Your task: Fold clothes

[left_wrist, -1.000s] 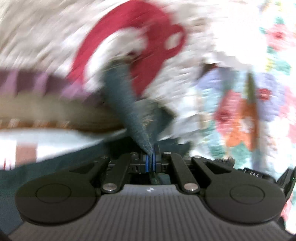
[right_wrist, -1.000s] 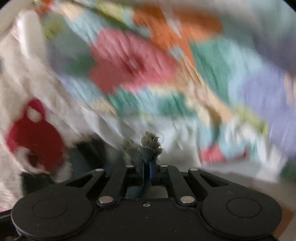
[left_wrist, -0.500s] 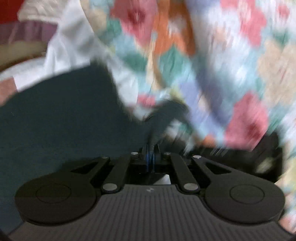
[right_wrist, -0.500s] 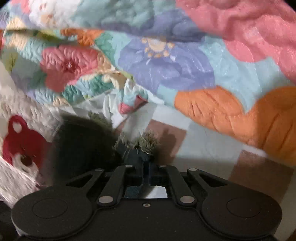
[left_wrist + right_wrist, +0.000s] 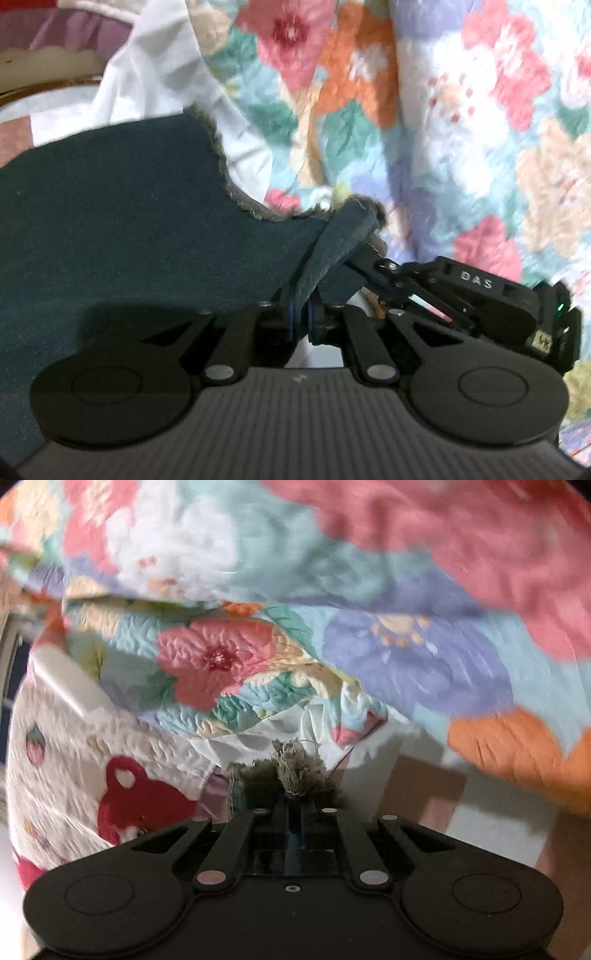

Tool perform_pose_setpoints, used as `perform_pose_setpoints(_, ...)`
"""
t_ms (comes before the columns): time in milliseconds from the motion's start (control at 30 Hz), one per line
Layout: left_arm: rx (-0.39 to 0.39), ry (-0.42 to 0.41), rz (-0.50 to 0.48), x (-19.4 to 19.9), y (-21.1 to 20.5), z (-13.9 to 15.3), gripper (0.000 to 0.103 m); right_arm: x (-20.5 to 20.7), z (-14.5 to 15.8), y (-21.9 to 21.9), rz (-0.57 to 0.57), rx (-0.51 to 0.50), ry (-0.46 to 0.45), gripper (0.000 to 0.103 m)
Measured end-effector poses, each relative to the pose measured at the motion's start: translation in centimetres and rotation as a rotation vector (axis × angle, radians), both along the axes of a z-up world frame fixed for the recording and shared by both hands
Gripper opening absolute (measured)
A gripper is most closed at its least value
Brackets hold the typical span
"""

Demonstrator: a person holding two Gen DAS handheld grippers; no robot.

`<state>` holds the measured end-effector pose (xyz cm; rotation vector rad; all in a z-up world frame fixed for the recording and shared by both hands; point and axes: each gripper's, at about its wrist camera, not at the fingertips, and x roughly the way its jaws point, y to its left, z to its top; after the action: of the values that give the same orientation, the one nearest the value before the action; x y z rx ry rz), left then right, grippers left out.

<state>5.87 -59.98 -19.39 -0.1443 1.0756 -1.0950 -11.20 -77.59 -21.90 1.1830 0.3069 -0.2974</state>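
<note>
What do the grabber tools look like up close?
Both are black. The left gripper has a grey ribbed body, two round discs, silver rivets and blue pads. The right gripper reads "DAS" in white, with a small green light; its own camera shows a smooth black body.

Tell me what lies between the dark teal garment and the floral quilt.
In the left wrist view, a white ruffled cloth lies between the dark teal garment and the floral quilt.

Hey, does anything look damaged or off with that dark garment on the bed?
The dark teal garment has a frayed, fuzzy grey-brown edge, which looks like a raw cut hem rather than fresh damage. The left tool and right tool both pinch that frayed edge, close together. Nothing else stands out.
</note>
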Motion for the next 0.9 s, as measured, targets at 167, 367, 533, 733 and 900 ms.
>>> perform_pose_setpoints(167,0.047,-0.048,-0.023,-2.3,-0.9,-1.9,0.009,1.0,-2.5,-0.5,-0.021,0.059,0.118,0.009)
perform_pose_setpoints(367,0.009,0.065,-0.005,-2.1,-0.3,-1.8,0.026,-0.7,-3.6,-1.9,-0.054,0.348,-0.106,0.061)
perform_pose_setpoints(533,-0.049,0.122,0.103,-2.3,2.3,-1.1,0.032,-0.5,-1.0,-1.9,-0.012,0.231,-0.064,0.068)
perform_pose_setpoints(733,-0.055,-0.012,0.307,-3.2,11.1,2.5,0.046,0.6,0.3,-0.3,0.038,0.021,0.106,0.068)
perform_pose_setpoints(900,0.144,-0.034,0.513,-2.5,21.2,1.7,0.044,0.3,-1.3,1.7,0.030,-0.016,0.147,0.065)
